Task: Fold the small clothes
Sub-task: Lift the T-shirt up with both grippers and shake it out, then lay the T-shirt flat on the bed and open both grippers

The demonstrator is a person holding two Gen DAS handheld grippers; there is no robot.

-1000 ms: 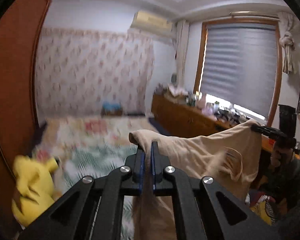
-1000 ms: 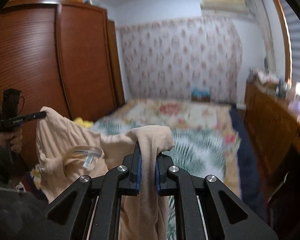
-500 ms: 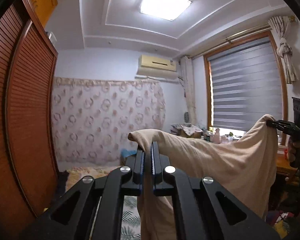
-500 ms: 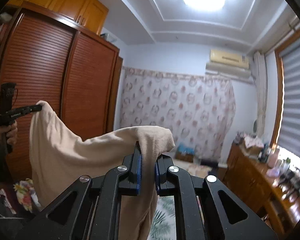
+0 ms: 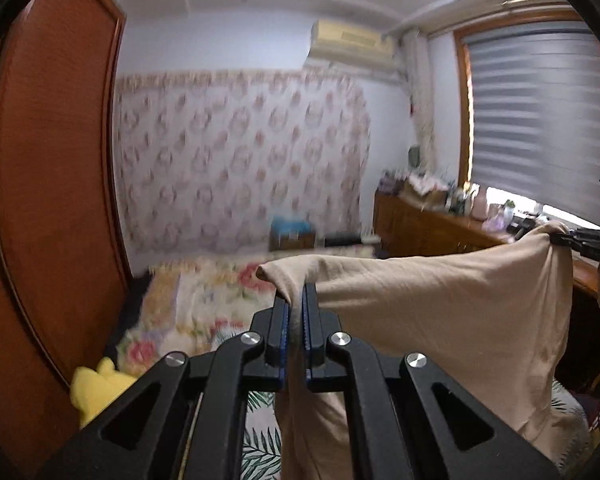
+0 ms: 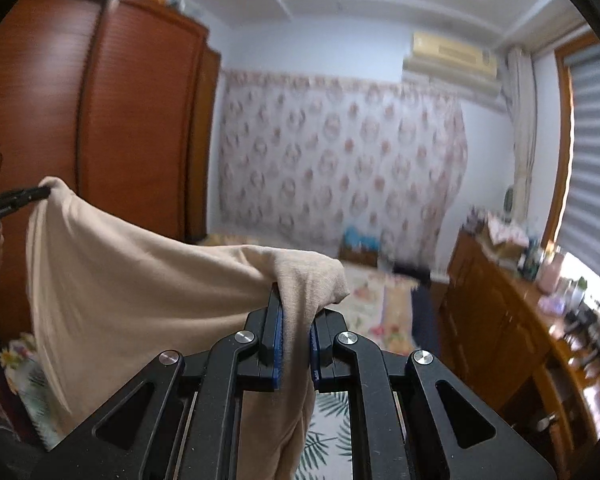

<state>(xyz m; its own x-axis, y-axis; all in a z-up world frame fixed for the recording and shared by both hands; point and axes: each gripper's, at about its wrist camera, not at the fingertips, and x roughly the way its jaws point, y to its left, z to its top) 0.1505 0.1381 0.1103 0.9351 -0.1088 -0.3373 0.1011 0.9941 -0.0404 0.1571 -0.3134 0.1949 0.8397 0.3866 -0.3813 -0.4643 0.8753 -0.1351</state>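
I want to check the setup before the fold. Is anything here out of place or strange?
Nothing stands out. The beige garment hangs in the air between the left gripper and the right gripper, each shut on a top corner. A yellow plush toy lies at the bed edge.

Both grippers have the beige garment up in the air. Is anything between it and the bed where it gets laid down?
Nothing visible. The beige garment hangs stretched between the left gripper and the right gripper, both shut on it. The floral bedspread ahead looks bare; the yellow plush toy sits off at its left edge.
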